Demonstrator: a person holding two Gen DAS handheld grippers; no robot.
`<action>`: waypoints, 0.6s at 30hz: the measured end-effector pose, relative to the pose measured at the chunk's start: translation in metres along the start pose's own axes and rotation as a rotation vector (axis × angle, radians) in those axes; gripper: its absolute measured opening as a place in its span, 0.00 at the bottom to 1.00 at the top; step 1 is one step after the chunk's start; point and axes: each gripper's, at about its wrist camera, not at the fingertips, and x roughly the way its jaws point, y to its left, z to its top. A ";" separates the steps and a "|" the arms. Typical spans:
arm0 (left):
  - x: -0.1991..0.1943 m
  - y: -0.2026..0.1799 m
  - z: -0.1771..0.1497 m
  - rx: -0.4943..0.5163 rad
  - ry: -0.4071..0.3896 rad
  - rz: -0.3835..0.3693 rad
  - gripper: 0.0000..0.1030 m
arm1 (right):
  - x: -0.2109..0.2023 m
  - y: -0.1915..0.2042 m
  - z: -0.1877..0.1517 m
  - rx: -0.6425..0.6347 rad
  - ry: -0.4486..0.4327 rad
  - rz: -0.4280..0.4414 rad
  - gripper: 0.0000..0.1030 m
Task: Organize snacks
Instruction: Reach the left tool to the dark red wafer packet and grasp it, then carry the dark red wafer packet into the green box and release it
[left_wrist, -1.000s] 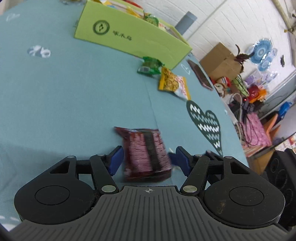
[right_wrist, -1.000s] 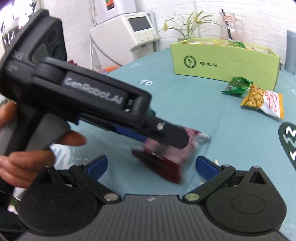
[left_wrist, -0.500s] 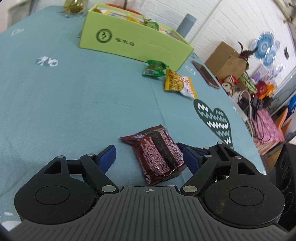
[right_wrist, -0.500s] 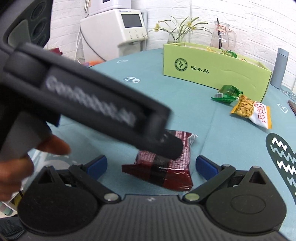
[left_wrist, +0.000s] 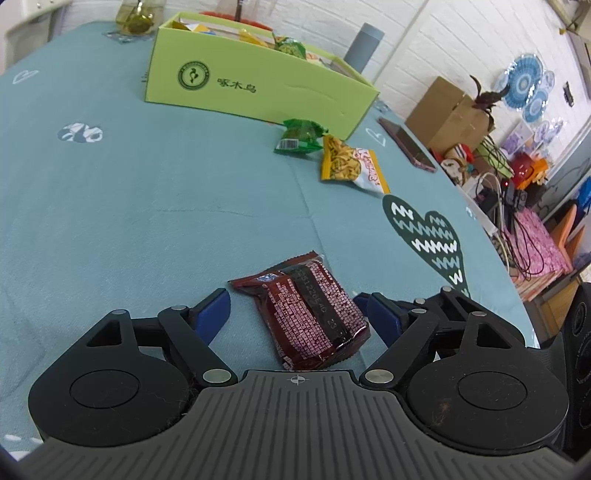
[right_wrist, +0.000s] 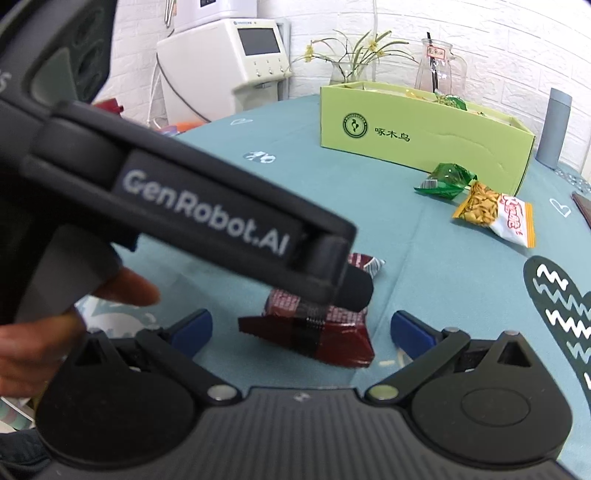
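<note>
Snacks half sorted: some already in the green box (left_wrist: 258, 88), three lying loose on the teal tablecloth (left_wrist: 147, 206).

Dark red packet (left_wrist: 306, 314) flat on the cloth, well short of the box, between the just-widened jaws of the left gripper (left_wrist: 295, 314), pads clear of it, likely freshly set down. Right gripper (right_wrist: 299, 326) likewise spread and empty, tilted down at the same packet. Green packet (left_wrist: 299, 136) and yellow packet (left_wrist: 351, 166) just before the box.

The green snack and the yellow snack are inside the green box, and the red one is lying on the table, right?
Not quite. The green snack and the yellow snack lie on the table just in front of the green box, not inside it; the left wrist view shows this. The red one does lie on the table.
</note>
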 end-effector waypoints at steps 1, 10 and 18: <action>0.001 -0.001 0.000 0.002 0.000 0.002 0.67 | 0.001 -0.001 -0.001 0.002 -0.003 -0.004 0.99; -0.003 -0.006 -0.005 0.085 -0.009 0.020 0.26 | 0.000 0.003 0.006 -0.045 -0.010 0.056 0.78; 0.002 -0.008 0.059 0.072 -0.085 0.020 0.23 | 0.014 -0.020 0.058 -0.082 -0.096 -0.007 0.75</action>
